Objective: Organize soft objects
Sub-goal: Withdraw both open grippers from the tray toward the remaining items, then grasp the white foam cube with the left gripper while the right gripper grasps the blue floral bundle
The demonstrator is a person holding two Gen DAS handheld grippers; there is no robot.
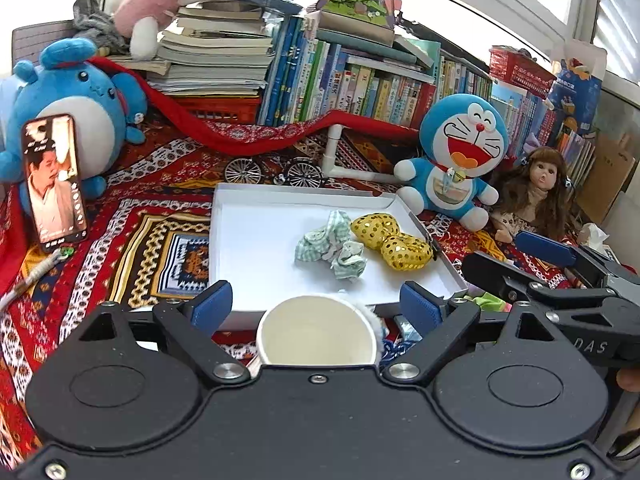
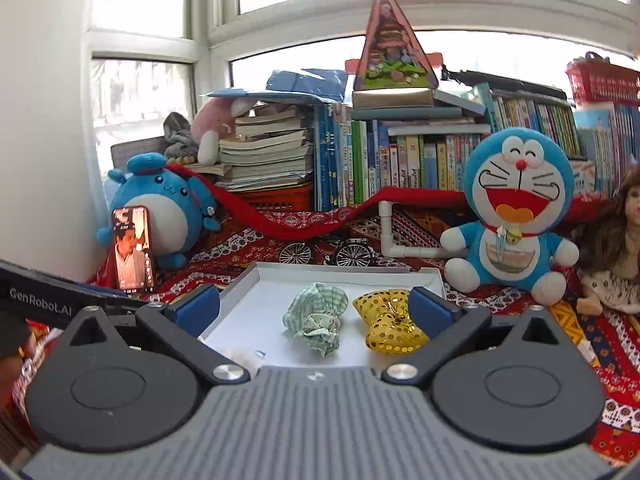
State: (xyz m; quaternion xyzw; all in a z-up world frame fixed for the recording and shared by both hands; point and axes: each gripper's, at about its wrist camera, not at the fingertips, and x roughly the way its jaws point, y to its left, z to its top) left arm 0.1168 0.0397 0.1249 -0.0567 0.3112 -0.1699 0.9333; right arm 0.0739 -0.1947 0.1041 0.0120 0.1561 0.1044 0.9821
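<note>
One white tray (image 1: pixel 240 248) holds two soft things: one green checked cloth bundle (image 1: pixel 330 246) and one gold sequined bow (image 1: pixel 394 242). One paper cup (image 1: pixel 316 334). Three plush toys: two blue (image 1: pixel 68 104) (image 1: pixel 460 152), one pink (image 1: pixel 148 12). One doll (image 1: pixel 536 192), one phone (image 1: pixel 54 178), one toy bicycle (image 1: pixel 274 172).

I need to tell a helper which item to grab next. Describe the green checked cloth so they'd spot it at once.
Find the white tray on the patterned red blanket, in front of the smiling blue cat plush. Two soft things lie in it side by side. The green cloth is the left one: a crumpled bundle of pale green-and-white check, matte, unlike the shiny gold sequin bow beside it.
</note>
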